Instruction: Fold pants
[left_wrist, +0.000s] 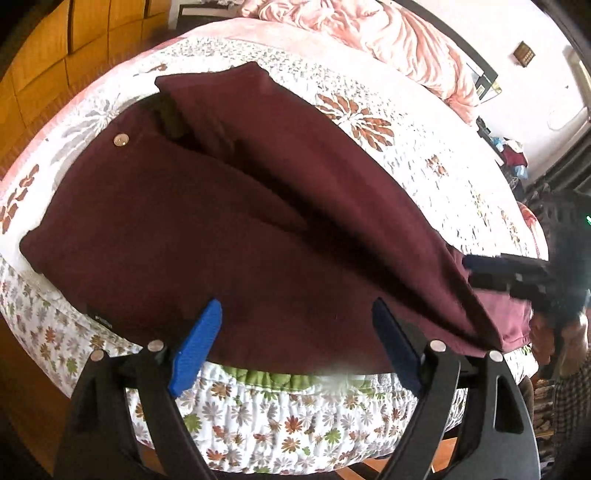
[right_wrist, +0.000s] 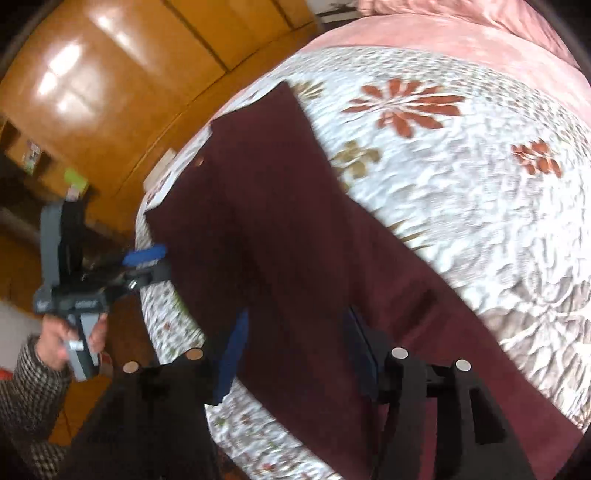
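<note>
Maroon pants (left_wrist: 229, 221) lie on the bed near its front edge, waist with a metal button (left_wrist: 121, 140) at the left, legs running to the right. My left gripper (left_wrist: 295, 332) is open, its blue pads either side of the pants' near edge, holding nothing. My right gripper (right_wrist: 295, 350) is open over the leg part of the pants (right_wrist: 288, 240). It shows blurred in the left wrist view (left_wrist: 495, 273) by the leg ends. The left gripper appears in the right wrist view (right_wrist: 144, 258) at the bed's side.
The bed has a white floral quilt (left_wrist: 406, 155) and a crumpled pink blanket (left_wrist: 388, 33) at the far end. Wooden cabinets (right_wrist: 110, 74) stand beyond the bed. The bed's edge (left_wrist: 277, 424) drops off just below the pants.
</note>
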